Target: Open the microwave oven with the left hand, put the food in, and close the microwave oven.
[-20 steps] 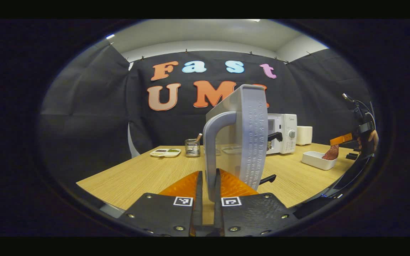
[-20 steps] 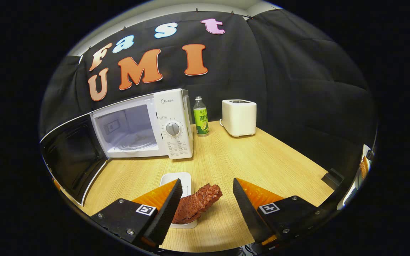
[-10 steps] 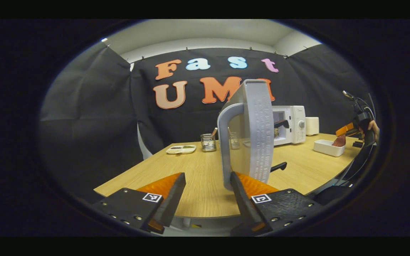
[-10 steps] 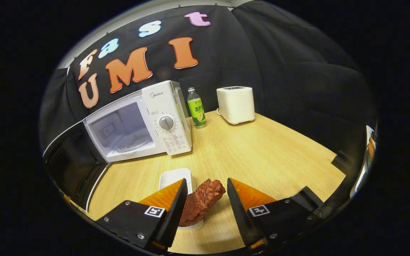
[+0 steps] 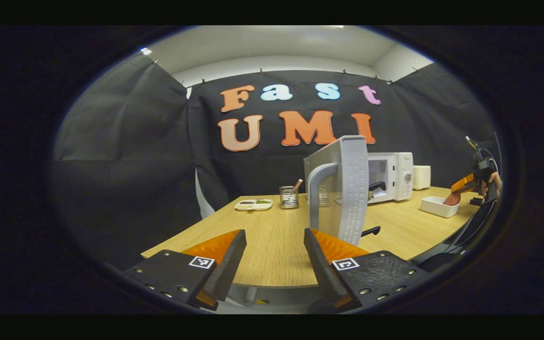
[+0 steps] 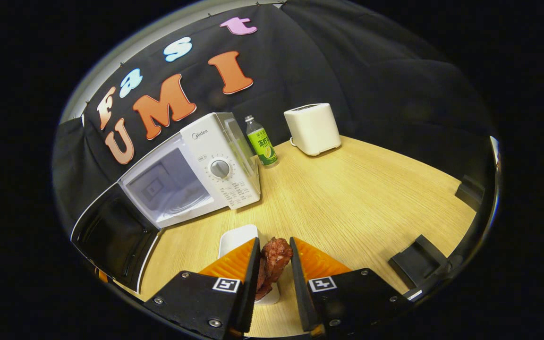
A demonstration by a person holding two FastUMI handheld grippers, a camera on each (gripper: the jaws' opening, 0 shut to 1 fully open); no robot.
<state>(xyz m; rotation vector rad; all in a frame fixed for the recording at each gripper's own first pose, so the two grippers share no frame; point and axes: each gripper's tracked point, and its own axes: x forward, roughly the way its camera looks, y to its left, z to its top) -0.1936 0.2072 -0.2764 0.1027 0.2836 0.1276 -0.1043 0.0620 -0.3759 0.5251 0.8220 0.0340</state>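
- White microwave [image 6: 215,165], door [image 6: 114,233] swung wide at left of the right gripper view; bottle [image 6: 261,147] and toaster [image 6: 313,128] behind.
- Right gripper [image 6: 274,274] clamps the reddish food [image 6: 272,262] above a white tray [image 6: 236,236], bottom centre.
- Left gripper [image 5: 274,257] gapes, holding nothing, door handle [image 5: 317,189] beyond it.

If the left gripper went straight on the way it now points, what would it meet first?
Probably nothing at once: between the open left gripper lies bare table. The open microwave door stands just right of that line, ahead of its right finger; depth is unclear, so it might brush it.
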